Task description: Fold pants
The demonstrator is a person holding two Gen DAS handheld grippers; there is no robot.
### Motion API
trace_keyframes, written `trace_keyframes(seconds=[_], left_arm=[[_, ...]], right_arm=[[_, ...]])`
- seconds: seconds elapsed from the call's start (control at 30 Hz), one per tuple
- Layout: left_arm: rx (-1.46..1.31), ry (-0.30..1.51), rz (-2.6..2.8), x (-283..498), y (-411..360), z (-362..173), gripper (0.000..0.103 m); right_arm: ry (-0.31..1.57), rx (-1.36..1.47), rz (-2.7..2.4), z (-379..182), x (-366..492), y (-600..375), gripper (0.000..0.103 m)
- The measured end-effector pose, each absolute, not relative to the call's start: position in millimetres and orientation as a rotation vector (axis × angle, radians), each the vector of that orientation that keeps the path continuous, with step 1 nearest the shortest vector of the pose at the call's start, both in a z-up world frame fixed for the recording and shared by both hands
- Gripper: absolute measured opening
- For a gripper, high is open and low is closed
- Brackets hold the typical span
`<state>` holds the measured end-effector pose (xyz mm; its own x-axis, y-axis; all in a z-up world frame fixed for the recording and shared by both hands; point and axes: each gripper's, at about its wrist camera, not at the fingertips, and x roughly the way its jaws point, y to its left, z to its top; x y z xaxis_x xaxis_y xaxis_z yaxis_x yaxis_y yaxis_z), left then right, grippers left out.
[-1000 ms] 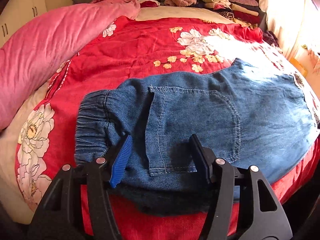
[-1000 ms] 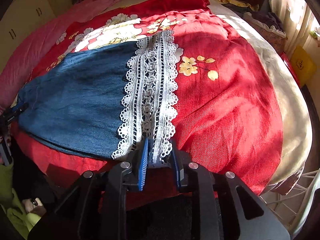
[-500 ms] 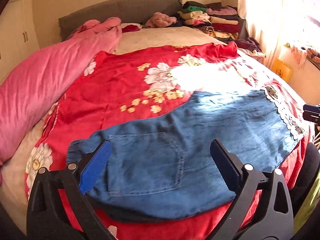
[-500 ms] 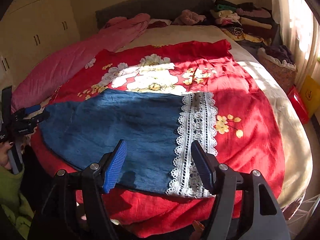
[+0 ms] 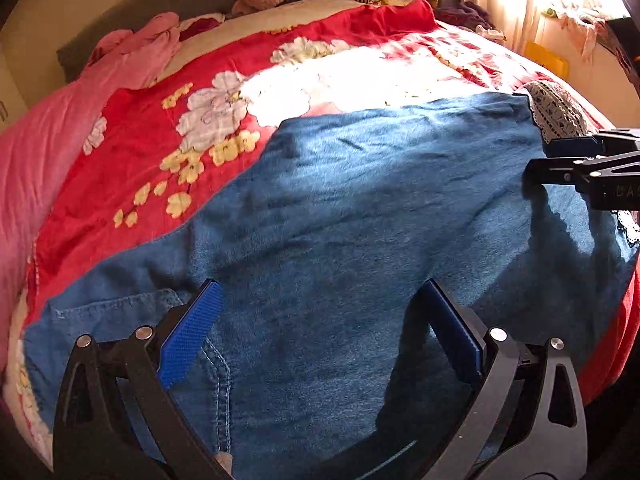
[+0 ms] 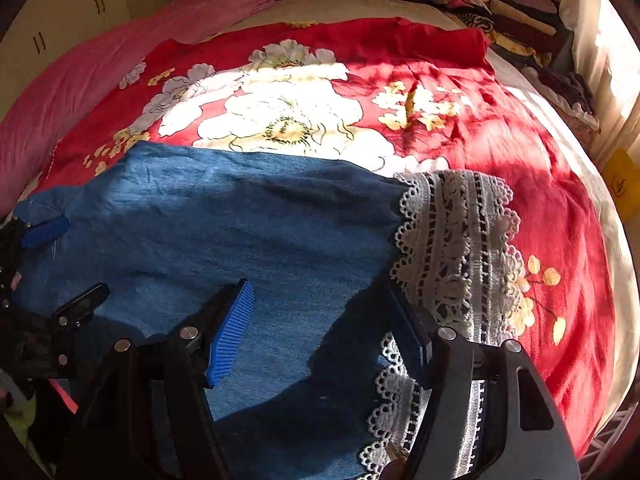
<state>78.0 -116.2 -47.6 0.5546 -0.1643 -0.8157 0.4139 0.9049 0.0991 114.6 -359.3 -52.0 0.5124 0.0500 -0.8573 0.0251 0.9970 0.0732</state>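
The left tongs (image 5: 320,332) stand spread wide over the pants (image 5: 360,220), nothing between the pads. The right tongs (image 6: 324,328) are likewise parted and hold nothing, hovering over the cloth near the lace hem (image 6: 452,248). The denim pants lie flat across the near part of the red flowered bedspread (image 6: 460,80), legs stacked one on the other. Their long axis runs side to side: pocket (image 5: 132,320) and waist end toward the left tongs, lace hem toward the right. The cloth looks soft, light and limp, likely to sag and crease when lifted, so pinching an edge at each end, waist and hem, seems the surest hold.
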Motion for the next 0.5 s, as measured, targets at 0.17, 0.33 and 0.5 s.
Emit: trace_keyframes(seconds=[0.17, 0.33, 0.5], left_arm=[[0.243, 0.929, -0.364, 78, -109, -49, 0.095], [0.224, 0.899, -0.386, 64, -106, -23, 0.095], [0.218, 0.847, -0.401, 51, -108, 4, 0.095]], right_arm=[[1.023, 0.064, 0.013, -52, 112, -354, 0.065], [0.932, 0.178, 0.041, -18, 81, -361, 0.074], [0.845, 0.227, 0.038, 11, 41, -371, 0.082]])
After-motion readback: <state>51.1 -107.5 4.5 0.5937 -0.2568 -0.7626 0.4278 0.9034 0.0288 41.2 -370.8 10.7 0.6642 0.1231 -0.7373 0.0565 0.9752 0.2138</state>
